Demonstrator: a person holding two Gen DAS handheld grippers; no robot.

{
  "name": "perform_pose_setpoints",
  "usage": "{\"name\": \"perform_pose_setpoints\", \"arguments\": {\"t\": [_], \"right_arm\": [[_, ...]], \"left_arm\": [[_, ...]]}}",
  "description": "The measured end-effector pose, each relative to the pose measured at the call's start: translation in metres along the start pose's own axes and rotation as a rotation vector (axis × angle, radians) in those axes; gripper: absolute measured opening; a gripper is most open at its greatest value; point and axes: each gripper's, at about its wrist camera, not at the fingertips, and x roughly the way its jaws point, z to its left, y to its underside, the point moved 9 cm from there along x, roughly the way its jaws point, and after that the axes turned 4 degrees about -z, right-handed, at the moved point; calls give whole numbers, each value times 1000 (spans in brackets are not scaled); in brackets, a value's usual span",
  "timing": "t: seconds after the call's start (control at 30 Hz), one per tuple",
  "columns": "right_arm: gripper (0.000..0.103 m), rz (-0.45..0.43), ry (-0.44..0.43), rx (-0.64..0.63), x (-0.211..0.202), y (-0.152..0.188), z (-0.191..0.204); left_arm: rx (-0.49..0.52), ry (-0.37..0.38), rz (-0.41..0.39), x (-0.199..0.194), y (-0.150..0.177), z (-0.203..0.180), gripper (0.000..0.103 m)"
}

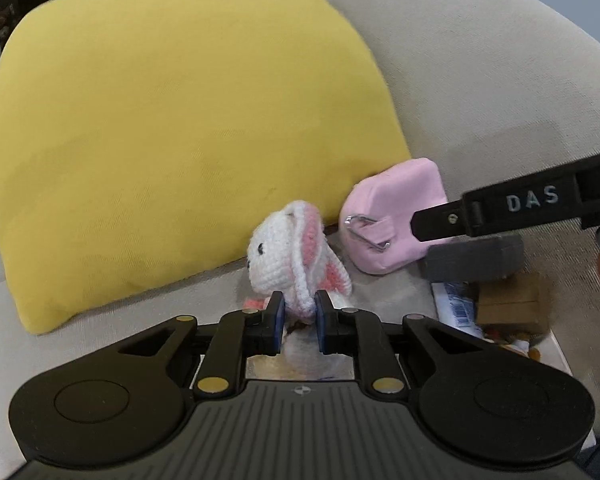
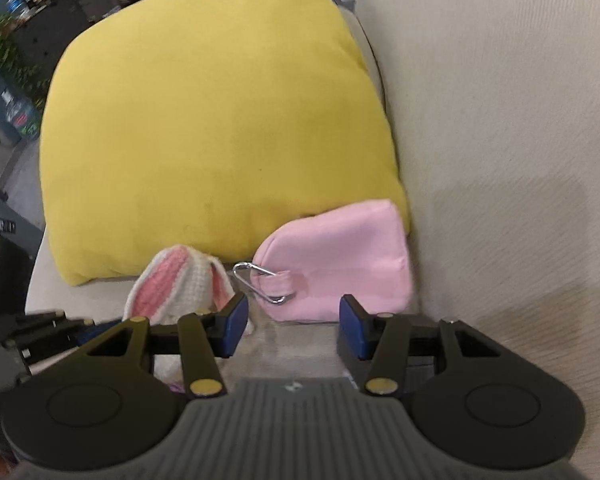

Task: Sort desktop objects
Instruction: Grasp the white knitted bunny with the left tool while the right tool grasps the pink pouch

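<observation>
Pinching crochet bunny (image 1: 284, 252) ear between left gripper (image 1: 299, 316) jaws

A yellow cushion (image 1: 172, 132) closed off the back of the seat, leaning against the beige sofa backrest (image 2: 500, 120), which walled in the right side. At the cushion's foot a crocheted bunny (image 1: 284, 256) and a pink pouch (image 2: 340, 260) stood just beside each other, the pouch's metal clip (image 2: 256, 282) filling most of the narrow gap between them. The left tongs (image 1: 299, 312) were pinched on the bunny's ear, blocking the approach from the front there. The right tongs (image 2: 292, 322) stood apart before the pouch, with bare seat fabric (image 2: 300, 340) between the pads. Left of the bunny a strip of seat (image 1: 100, 340) lay free. A small brown box (image 1: 512, 304) and printed packets crowded the near right.
</observation>
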Motion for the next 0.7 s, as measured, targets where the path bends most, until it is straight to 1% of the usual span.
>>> {"name": "perform_pose_setpoints", "arguments": {"t": [0.03,0.13,0.23,0.27,0.37,0.47,0.53,0.57,0.6,0.63,0.67,0.7], "right_arm": [[55,1,-1,13,4,-1,0],[70,-12,28,49,21,-10,1],[73,-32,77,97,38,-24,2],[75,-34,87,105,42,-27,2],[76,-16,138,101,60,-30,2],[80,12,182,92,78,-25,-3],[79,13,197,78,85,-23,-7],[77,12,203,73,86,-23,-9],[75,13,196,71,86,-22,-11],[71,12,187,74,83,-23,-12],[64,11,168,78,79,-23,-13],[59,12,148,77,72,-22,-13]], "left_arm": [[-8,2,-1,0,-1,3,18],[-34,17,0,-2,-3,9,21],[-34,33,13,-1,1,15,25],[-34,38,17,3,3,16,29],[-38,60,27,6,4,17,35],[-16,70,22,14,4,13,36],[7,72,28,16,3,9,38],[16,73,31,16,3,7,44],[18,84,40,18,2,5,57],[15,94,53,19,2,4,60],[22,92,63,20,2,3,62],[39,80,67,21,2,1,62]]}}
